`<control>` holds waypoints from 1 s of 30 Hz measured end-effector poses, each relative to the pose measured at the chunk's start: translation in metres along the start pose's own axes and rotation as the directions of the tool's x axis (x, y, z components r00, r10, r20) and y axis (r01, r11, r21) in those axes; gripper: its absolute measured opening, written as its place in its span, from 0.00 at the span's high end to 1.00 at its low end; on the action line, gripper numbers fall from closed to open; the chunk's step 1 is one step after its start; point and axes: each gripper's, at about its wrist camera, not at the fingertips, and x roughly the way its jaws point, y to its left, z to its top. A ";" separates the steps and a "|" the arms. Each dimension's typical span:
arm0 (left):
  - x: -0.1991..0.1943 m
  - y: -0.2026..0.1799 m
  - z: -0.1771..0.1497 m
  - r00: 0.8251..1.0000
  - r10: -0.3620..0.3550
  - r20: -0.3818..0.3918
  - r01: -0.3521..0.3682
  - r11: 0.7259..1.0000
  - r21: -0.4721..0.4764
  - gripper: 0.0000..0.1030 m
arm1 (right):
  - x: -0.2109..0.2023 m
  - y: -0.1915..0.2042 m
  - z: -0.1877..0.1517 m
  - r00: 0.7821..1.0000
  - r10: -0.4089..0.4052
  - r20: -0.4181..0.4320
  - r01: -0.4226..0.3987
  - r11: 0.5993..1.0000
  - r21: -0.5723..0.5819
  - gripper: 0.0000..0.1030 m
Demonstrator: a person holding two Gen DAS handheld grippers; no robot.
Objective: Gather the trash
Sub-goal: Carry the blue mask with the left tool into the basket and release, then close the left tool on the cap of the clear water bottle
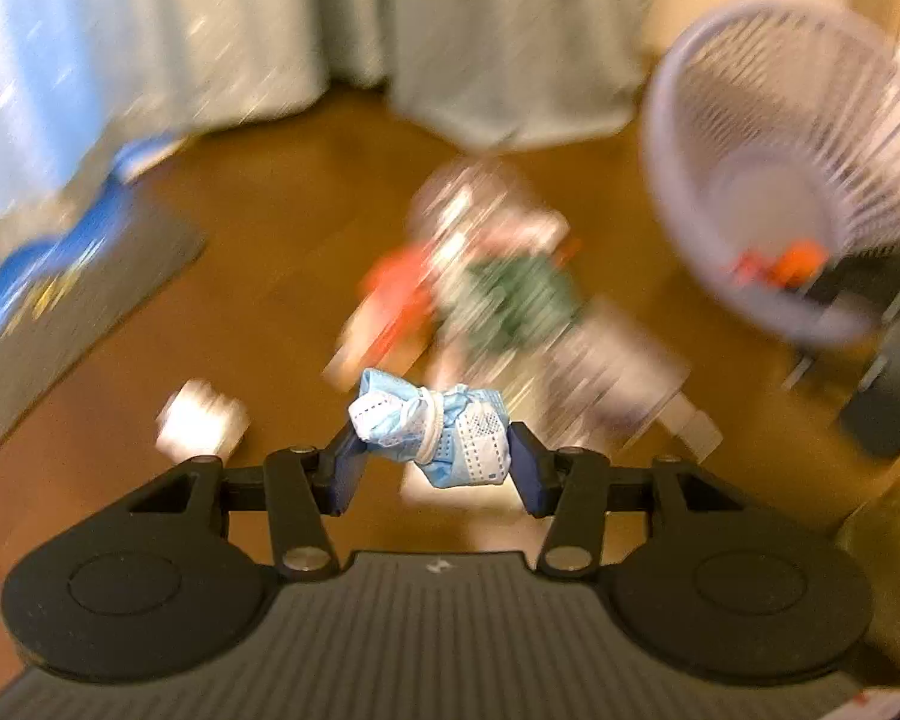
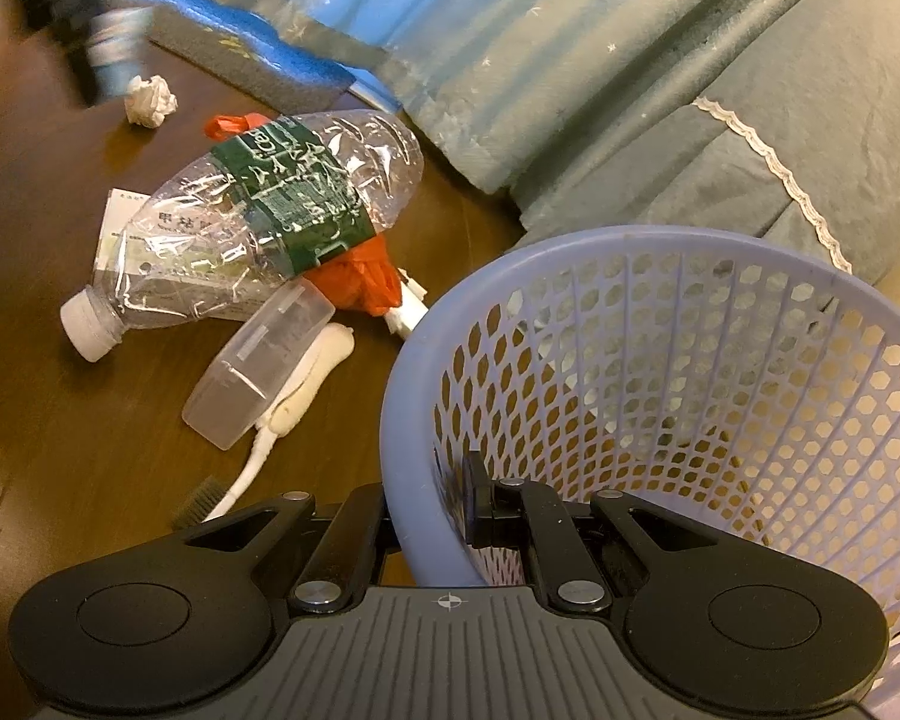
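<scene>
Our left tool (image 1: 435,459) clenched on a balled face mask (image 1: 432,435), our right tool (image 2: 429,516) pinching the lilac basket (image 2: 642,246) rim, orange scrap (image 1: 780,261) inside at 2 o'clock

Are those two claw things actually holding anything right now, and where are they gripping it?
Left gripper clamps a balled-up blue face mask by its two ends. Right gripper pinches the lavender perforated plastic basket at its near rim.

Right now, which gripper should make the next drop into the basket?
Left. The left gripper is clamped on the balled-up blue face mask, ready to carry over. The right gripper is pinching the lavender basket by its rim, so it is busy steadying it.
</scene>
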 end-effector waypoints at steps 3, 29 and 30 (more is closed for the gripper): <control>-0.010 -0.037 0.036 0.992 -0.098 0.081 0.090 0.992 0.094 0.56 | -0.003 0.001 -0.001 1.000 0.007 0.006 -0.007 1.000 -0.006 0.96; 0.003 0.018 0.000 0.999 0.045 0.020 -0.044 0.997 -0.061 0.21 | -0.005 -0.008 -0.001 0.999 0.022 0.024 -0.023 0.999 0.044 0.96; 0.003 0.022 -0.004 0.998 0.060 0.024 -0.058 0.996 -0.073 0.21 | -0.006 -0.008 -0.001 0.999 0.026 0.023 -0.027 0.999 0.040 0.96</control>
